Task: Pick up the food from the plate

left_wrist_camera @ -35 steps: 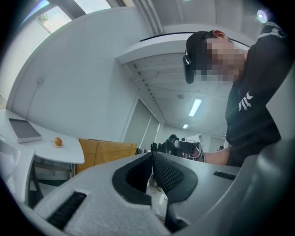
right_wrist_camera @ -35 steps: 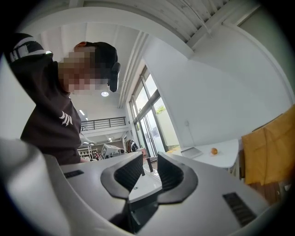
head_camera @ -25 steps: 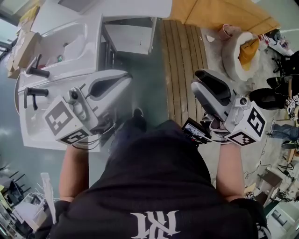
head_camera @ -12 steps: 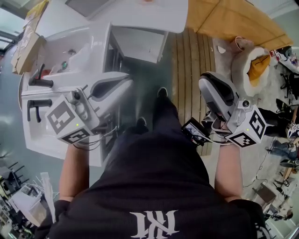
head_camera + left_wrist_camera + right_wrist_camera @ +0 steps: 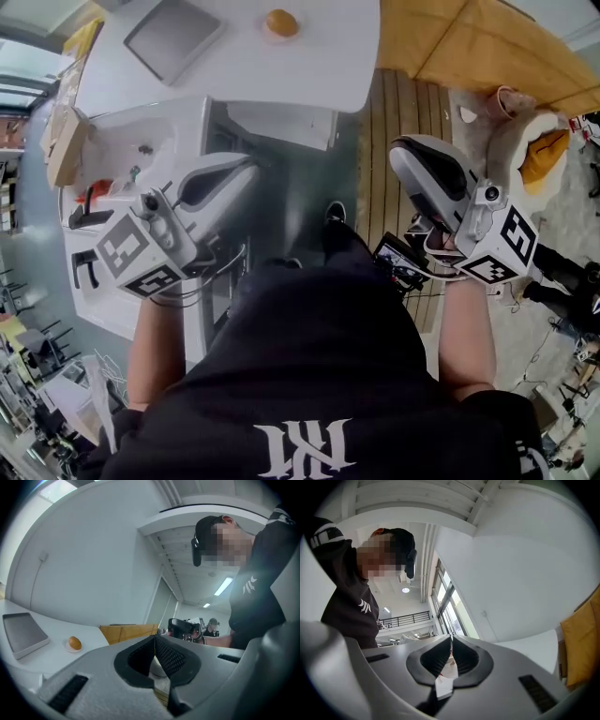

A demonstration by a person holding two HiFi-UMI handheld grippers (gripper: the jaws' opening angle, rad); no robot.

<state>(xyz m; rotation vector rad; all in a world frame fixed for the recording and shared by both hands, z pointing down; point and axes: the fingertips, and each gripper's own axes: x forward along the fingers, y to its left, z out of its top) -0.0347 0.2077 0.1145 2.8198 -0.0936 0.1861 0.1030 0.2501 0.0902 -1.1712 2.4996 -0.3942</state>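
**Work surface.** The white table [image 5: 319, 66] lies ahead of the person, at the top of the head view. A flat grey tray [image 5: 173, 37] rests on it to the left of the target.

**Tools.** The left gripper [image 5: 154, 638] has its jaws closed tip to tip, with nothing between the pads. The right gripper [image 5: 451, 638] is likewise fully closed and empty. Both are held near the person's body, well apart from the table's contents. Either tool must be opened before approach.

**Target location.** A small pale plate [image 5: 67, 647] sits on the table beside the tray. The food [image 5: 281, 22], a single orange-brown oval piece, lies in its middle.

**Handling assessment.**
- Exact type cannot be determined at this range. It resembles a small roll or similar rounded item.
- It is probably light and possibly soft, so close the jaws gently to avoid crushing.
- The rounded surface is likely to roll or squirt out of a skewed grip.
- Recommended hold: across the short axis at the widest point, pads level on opposite flanks.
- The plate appears light and may slide if nudged.
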